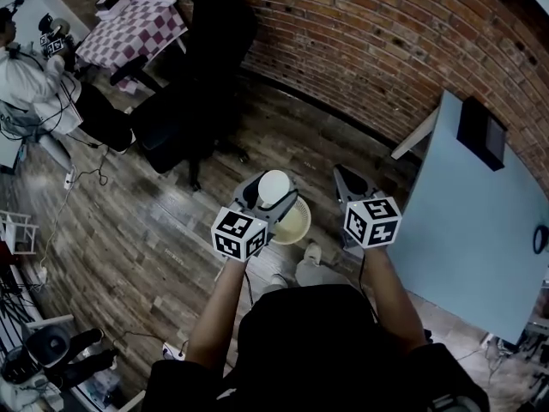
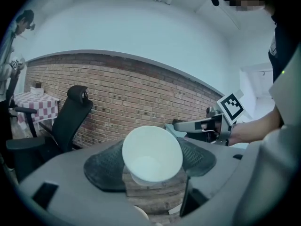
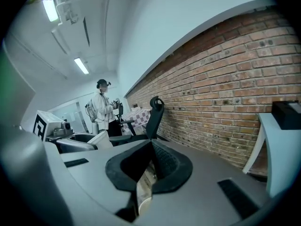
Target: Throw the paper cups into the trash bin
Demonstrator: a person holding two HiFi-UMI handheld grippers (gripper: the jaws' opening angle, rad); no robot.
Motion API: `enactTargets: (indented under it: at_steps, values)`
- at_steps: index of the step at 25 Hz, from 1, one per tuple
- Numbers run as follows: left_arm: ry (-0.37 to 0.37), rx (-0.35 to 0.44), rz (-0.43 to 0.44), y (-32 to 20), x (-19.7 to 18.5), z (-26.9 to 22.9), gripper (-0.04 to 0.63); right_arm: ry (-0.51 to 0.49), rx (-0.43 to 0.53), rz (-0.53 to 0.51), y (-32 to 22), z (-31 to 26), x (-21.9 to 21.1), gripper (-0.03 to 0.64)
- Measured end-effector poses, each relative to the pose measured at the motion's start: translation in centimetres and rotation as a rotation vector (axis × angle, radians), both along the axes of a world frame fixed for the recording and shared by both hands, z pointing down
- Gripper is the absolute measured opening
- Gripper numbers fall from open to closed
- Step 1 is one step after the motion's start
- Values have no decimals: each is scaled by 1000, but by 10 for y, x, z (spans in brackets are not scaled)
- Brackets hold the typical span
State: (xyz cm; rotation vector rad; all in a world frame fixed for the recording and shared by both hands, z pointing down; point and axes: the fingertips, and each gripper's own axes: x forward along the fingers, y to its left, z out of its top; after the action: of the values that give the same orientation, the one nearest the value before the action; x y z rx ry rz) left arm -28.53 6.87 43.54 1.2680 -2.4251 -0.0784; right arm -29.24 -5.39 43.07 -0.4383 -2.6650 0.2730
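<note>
Left gripper view: paper cup [image 2: 152,154] clamped between left fingers [image 2: 103,171]; right fingers [image 3: 171,166] together.

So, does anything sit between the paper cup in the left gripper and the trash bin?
Nothing visible does. The left gripper holds the paper cup in its jaws just over the open trash bin on the floor, with only air between. The right gripper stands off to the side.

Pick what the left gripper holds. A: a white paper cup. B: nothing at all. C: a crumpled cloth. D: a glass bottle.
A: the left gripper is closed on a white paper cup, whose open mouth faces that gripper's camera.
</note>
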Motion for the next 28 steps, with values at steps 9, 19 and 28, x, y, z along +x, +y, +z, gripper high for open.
enactTargets:
  at_steps: [9, 19, 28]
  values:
    - [35, -4, -60, -2, -14, 20, 347, 51, -13, -32, -8, 28, -15, 5]
    - [130, 11, -59, 12, -20, 60, 347, 121, -12, -24, 7, 52, -22, 5]
    - [236, -5, 55, 28, -15, 106, 348, 195, -18, 49, 38, 84, -22, 5]
